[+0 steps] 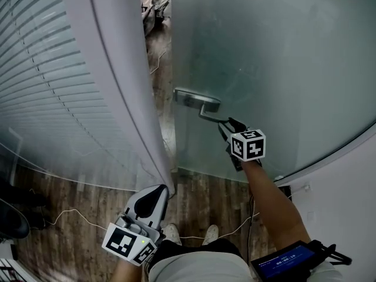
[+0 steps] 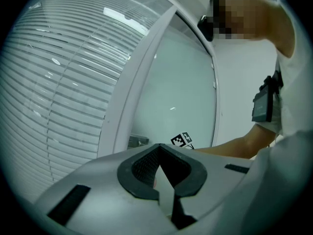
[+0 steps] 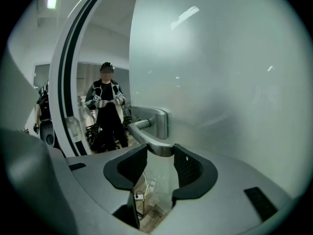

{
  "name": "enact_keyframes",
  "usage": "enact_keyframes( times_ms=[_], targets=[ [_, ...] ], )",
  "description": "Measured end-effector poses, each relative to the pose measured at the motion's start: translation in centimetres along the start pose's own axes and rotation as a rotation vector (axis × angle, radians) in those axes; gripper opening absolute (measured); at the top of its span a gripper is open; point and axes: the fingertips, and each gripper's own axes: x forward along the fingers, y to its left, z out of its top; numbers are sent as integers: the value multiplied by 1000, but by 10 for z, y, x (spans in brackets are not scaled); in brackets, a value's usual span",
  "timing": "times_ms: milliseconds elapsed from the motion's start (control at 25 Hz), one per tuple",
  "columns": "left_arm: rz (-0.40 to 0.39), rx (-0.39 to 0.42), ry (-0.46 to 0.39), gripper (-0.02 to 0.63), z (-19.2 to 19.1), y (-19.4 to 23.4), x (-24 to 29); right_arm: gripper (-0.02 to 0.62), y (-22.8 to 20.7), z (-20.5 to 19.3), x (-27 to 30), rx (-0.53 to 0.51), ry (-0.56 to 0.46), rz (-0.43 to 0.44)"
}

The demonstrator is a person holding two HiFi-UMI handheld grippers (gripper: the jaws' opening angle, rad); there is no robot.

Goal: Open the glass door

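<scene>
The frosted glass door stands ajar, with a narrow gap between it and the white frame post. Its metal lever handle sits near the door's left edge. My right gripper is shut on the lever's free end. In the right gripper view the lever handle runs from its plate into the right gripper, between both dark pads. My left gripper hangs low by the foot of the frame post. Its jaws are shut with nothing in them, as the left gripper shows in its own view.
A glass wall with blinds stands left of the post. Through the gap a wood floor continues into the far room, where a person stands. A thin cable lies on the floor near my feet.
</scene>
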Motion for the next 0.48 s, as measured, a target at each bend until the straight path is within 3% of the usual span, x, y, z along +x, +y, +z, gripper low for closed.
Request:
enact_keyframes(
  times_ms=[480],
  targets=[
    [66, 0, 0, -5, -1, 13, -3, 170, -38, 17, 39, 45, 4, -42]
  ],
)
